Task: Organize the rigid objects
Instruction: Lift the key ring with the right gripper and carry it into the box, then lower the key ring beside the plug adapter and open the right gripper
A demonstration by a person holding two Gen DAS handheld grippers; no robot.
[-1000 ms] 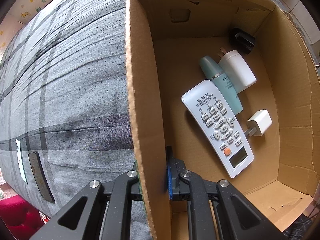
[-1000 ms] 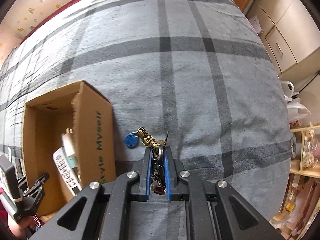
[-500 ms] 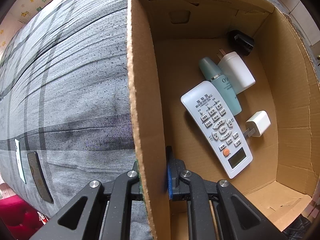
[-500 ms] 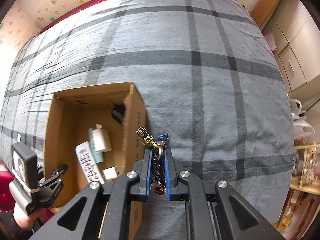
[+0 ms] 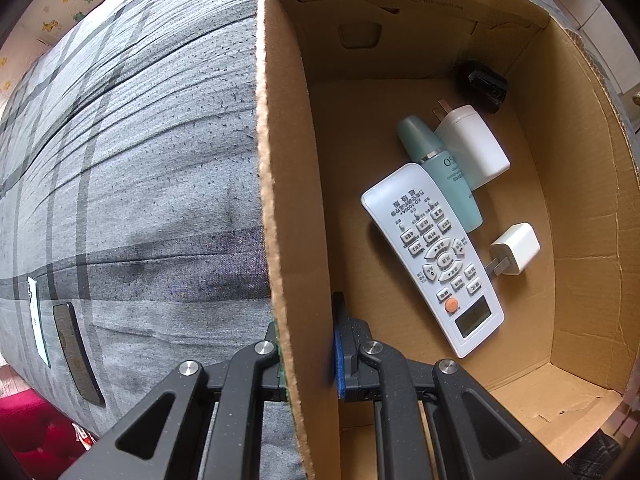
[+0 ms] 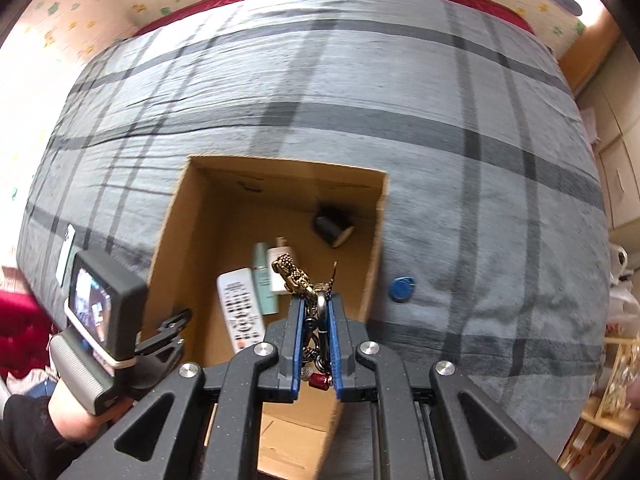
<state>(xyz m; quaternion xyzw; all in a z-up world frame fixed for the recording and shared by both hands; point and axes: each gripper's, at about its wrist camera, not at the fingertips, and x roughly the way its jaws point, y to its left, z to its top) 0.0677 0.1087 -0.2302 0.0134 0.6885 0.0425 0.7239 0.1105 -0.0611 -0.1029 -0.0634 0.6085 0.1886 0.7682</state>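
On the far left of the left wrist view, two phones lie on the grey plaid bedcover (image 5: 152,184): a white phone (image 5: 37,320) and, just beside it, a dark phone (image 5: 76,354), both squeezed thin by the lens at the bed's edge, so no detail shows. Next comes the left gripper (image 5: 306,354), its jaws clamped on the left wall of the open cardboard box (image 5: 288,208), one finger outside the wall and one inside; the outer pad is mostly hidden behind the cardboard. Inside the box a white remote control (image 5: 434,258) lies face up on the floor, its upper corner touching a teal bottle (image 5: 440,172), whose label is too small to read. A white charger (image 5: 472,144) lies against the bottle's right side, prongs pointing to the far wall, and a black adapter (image 5: 482,86) sits near the far right corner, its shape hard to make out in shadow. A small white plug cube (image 5: 516,248) rests just right of the remote, prongs toward it. In the right wrist view, the right gripper (image 6: 314,322) is closed on a keychain (image 6: 298,280), held over the box interior near its right wall; a gold beaded figure sticks out past the fingertips, while the ring, chain and a red bead below are partly hidden between the blue pads. Right of the box, a blue tag (image 6: 402,289) lies on the bedcover, blurred.
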